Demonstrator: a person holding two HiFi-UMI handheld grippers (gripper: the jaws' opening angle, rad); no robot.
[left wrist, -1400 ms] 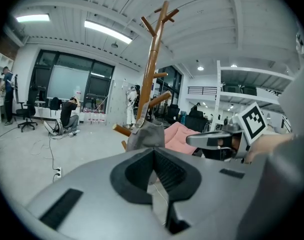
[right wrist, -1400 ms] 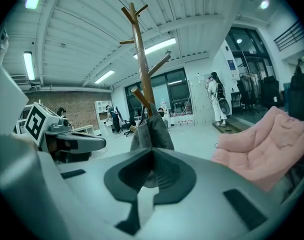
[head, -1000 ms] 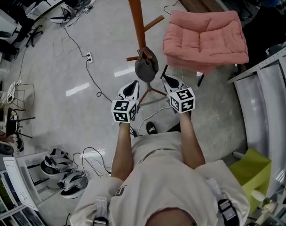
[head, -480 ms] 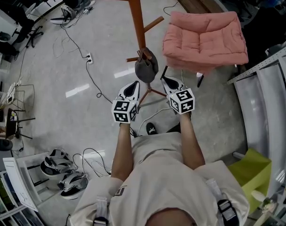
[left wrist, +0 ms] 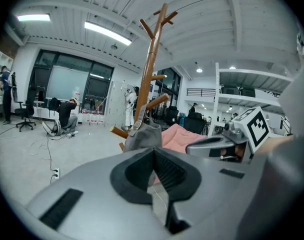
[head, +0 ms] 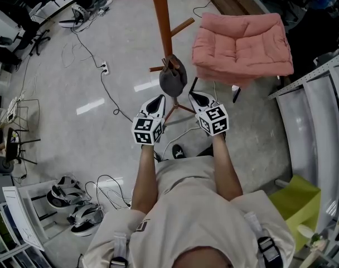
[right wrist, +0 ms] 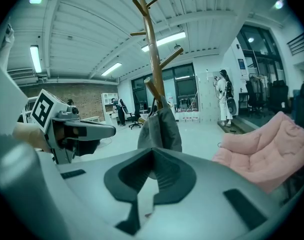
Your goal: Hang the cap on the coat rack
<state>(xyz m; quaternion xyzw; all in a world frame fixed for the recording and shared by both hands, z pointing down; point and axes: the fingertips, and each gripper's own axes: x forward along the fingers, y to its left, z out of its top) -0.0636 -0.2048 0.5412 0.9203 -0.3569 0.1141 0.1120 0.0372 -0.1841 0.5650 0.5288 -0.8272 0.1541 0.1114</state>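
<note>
The left tool (head: 156, 102) and the right tool (head: 197, 98) are held out side by side on bare, outstretched forearms. Their marker cubes face up, and both tips aim at the foot of the coat rack (head: 161, 15), one on each side of its pole. Each tool's own view shows its jaws pressed fully together with nothing between them.

There are two tools, one cap (head: 173, 78) and one wooden coat rack. The grey cap hangs on a low peg (right wrist: 151, 90) of the coat rack, close against the pole. It lies just beyond the tool tips and between them, touching neither. Its long axis runs up and down along the pole, narrow at the peg and wider at its bottom.

One pink cushioned chair (head: 242, 41) stands to the right of the coat rack, near it on the pale floor (head: 102, 88).
</note>
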